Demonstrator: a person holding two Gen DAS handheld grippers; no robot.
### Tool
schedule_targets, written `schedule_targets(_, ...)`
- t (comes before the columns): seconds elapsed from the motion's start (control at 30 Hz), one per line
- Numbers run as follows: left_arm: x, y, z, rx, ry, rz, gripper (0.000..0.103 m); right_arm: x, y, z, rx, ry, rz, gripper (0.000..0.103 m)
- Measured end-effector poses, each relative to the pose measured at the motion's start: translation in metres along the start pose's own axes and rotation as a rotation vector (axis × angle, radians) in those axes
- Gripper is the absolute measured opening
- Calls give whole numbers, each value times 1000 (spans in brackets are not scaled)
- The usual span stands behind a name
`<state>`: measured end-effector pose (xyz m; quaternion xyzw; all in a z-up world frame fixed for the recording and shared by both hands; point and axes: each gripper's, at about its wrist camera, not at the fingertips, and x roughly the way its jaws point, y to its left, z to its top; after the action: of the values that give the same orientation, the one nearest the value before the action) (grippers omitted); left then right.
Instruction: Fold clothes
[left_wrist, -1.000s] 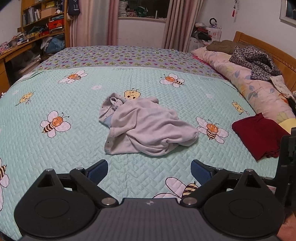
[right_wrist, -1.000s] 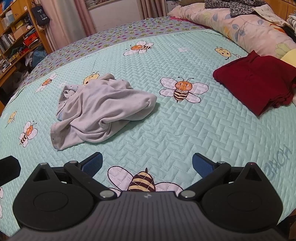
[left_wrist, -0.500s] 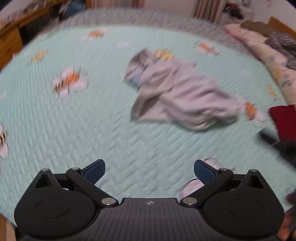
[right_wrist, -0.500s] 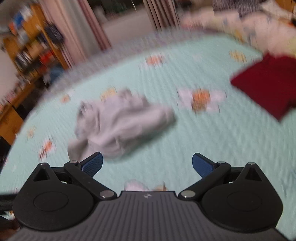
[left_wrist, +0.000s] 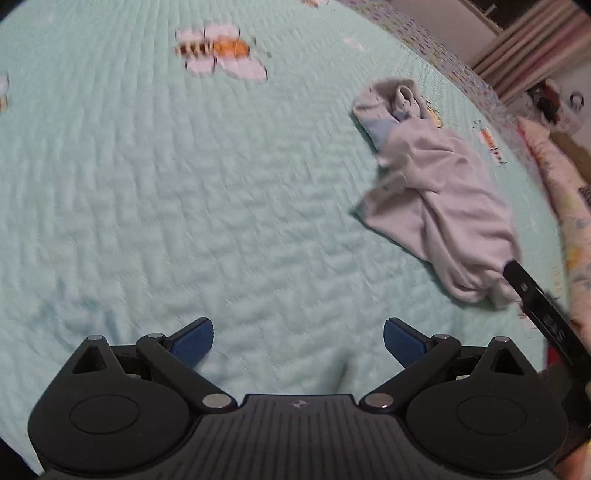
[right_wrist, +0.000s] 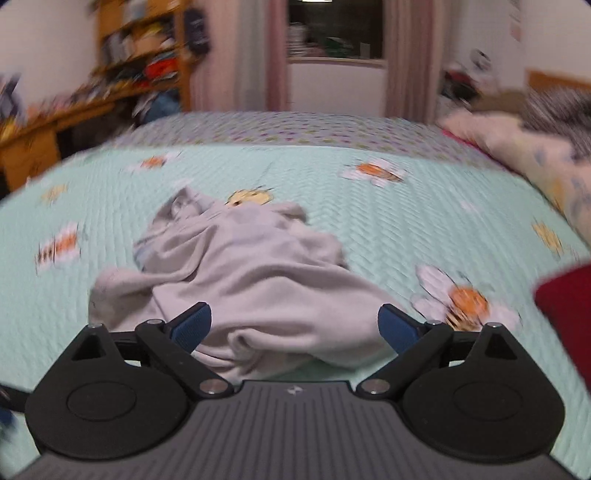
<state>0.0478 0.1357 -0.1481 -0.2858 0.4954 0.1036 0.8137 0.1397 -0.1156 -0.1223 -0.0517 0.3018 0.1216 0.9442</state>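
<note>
Bed cover (left_wrist: 184, 192): from my remote seat I see a mint quilted spread with cartoon bees filling both views, with a strip of purple-dotted fabric along its far edge.
Pillows (right_wrist: 524, 155): pale floral bedding lies along the right side of the bed; dark patterned fabric sits on top of it, too blurred for me to name.
Grey garment (right_wrist: 258, 280): it lies crumpled in a heap on the spread, unfolded. In my right wrist view it sits directly ahead, its near edge between the two fingers. In my left wrist view it lies well off to the right.
Red cloth (right_wrist: 569, 310): a dark red piece at the right edge, apart from the grey heap.
Right gripper (right_wrist: 294, 325): fingers spread wide on either side of the garment's near fold; I think they hover just over it rather than touch, but blur makes that uncertain.
Left gripper (left_wrist: 298, 338): fingers spread wide over bare quilt, holding nothing.
</note>
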Motion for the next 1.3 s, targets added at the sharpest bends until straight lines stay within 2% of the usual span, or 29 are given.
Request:
schedule_targets(0.07,-1,-5,3,60,-27,34,99,20,12,2,-74,52,-15,96)
schedule_targets(0.1,-2,-5,3,78,-36,32,99,30,15,-1,-99,85,-22,90)
schedule_targets(0.13,-2,-4,4,84,-41,27,99,40,19,-4,-124,118,-29,81)
schedule_targets(0.17,-2,-4,4,89,-46,21,98,50,22,-6,-148,149,-36,62)
schedule_targets(0.2,-3,-3,3,93,-56,9,97,50,22,-9,-132,147,-35,56)
schedule_targets(0.23,-4,-1,3,99,-62,0,97,50,22,-12,-116,145,-34,54)
schedule_targets(0.27,-4,0,3,103,-61,-5,97,50,22,-15,-99,143,-33,45)
schedule_targets(0.3,-4,0,3,104,-60,-9,97,45,21,-16,-73,136,-20,27)
schedule_targets(0.37,-5,1,2,108,-64,-13,97,30,15,-15,-16,109,18,17)
schedule_targets(0.4,-6,2,3,108,-66,-15,97,20,11,-13,24,91,41,15)
schedule_targets(0.47,-11,3,3,111,-83,-25,97,-5,0,-7,133,53,101,15)
schedule_targets(0.53,-22,3,4,113,-116,-26,97,-36,-10,-1,263,6,213,14)
schedule_targets(0.6,-31,5,5,112,-149,-28,98,-78,-16,3,334,-58,337,14)
schedule_targets(0.67,-40,9,7,108,-182,-30,99,-117,-16,0,309,-110,387,14)
schedule_targets(0.7,-44,11,7,105,-198,-32,99,-129,-13,-6,254,-99,406,14)
schedule_targets(0.77,-46,14,9,88,-203,-36,99,-134,4,-27,58,55,468,16)
schedule_targets(0.83,-47,14,10,80,-188,-45,99,-126,25,-62,-99,260,407,19)
schedule_targets(0.87,-47,13,8,90,-186,-50,99,-126,29,-79,-131,316,403,20)
schedule_targets(0.93,-48,8,4,125,-196,-37,99,-134,25,-96,-85,334,466,20)
schedule_targets(1.03,-48,-1,-2,176,-206,-13,99,-142,4,-81,36,260,485,28)
schedule_targets(1.07,-47,-4,-3,184,-205,-9,99,-142,-6,-71,72,207,470,38)
schedule_targets(1.1,-46,-6,-5,193,-205,-7,99,-141,-13,-61,105,152,436,54)
schedule_targets(1.13,-46,-9,-7,201,-206,-3,99,-140,-21,-51,135,101,385,64)
schedule_targets(1.17,-46,-11,-8,209,-207,0,99,-137,-28,-38,162,55,328,78)
schedule_targets(1.23,-46,-15,-11,236,-209,6,99,-120,-41,-23,210,-8,226,81)
schedule_targets(1.3,-45,-21,-15,260,-208,14,99,-92,-53,-14,272,-22,169,81)
